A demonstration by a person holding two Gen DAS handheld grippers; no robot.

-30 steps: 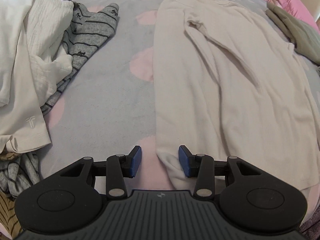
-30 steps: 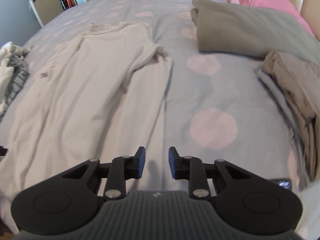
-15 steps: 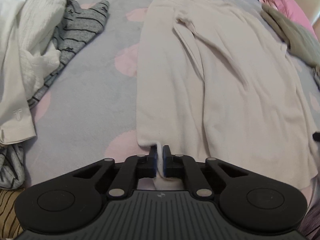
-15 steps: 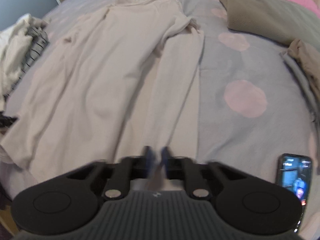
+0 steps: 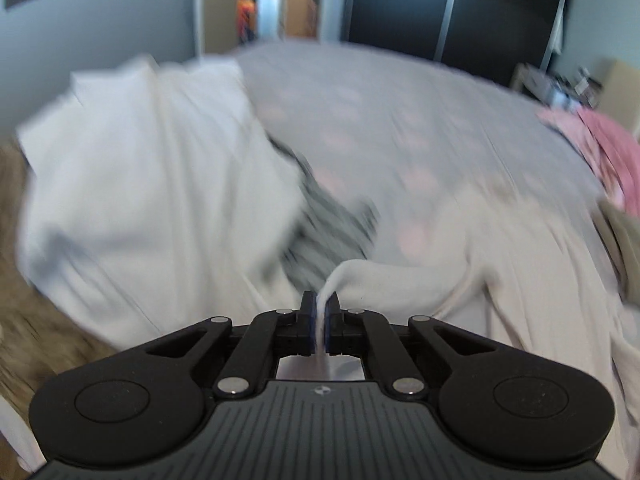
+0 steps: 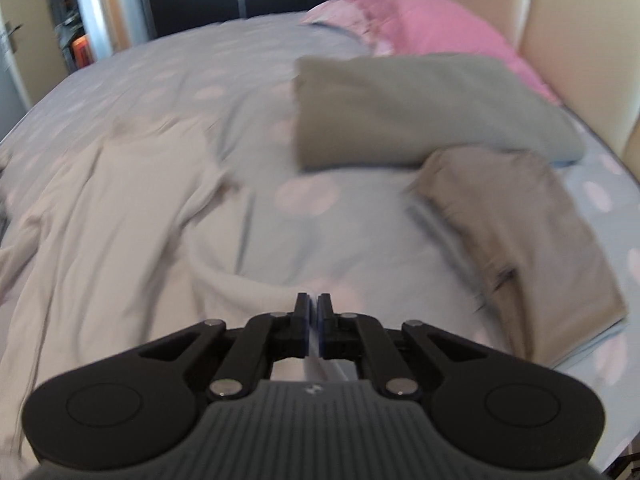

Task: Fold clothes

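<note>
A cream long-sleeved shirt (image 5: pixel 500 264) lies on the grey bed with pink dots (image 5: pixel 380 120). My left gripper (image 5: pixel 320 312) is shut on the shirt's hem, which stands up between the pads and is lifted off the bed. In the right wrist view the same shirt (image 6: pixel 112 232) spreads to the left. My right gripper (image 6: pixel 313 316) is shut on the shirt's other hem corner, with cloth running up to the pads. Both views are blurred by motion.
A heap of white clothes (image 5: pixel 152 184) and a grey striped garment (image 5: pixel 320 232) lie left of the shirt. A folded olive blanket (image 6: pixel 420 108), a folded beige stack (image 6: pixel 520 240) and pink pillows (image 6: pixel 432 24) lie to the right. A wardrobe and doorway stand beyond the bed.
Both grippers closed on the shirt's hem corners half a second ago. Since then both have lifted and tilted up, raising the hem, and the shirt has bunched toward its collar.
</note>
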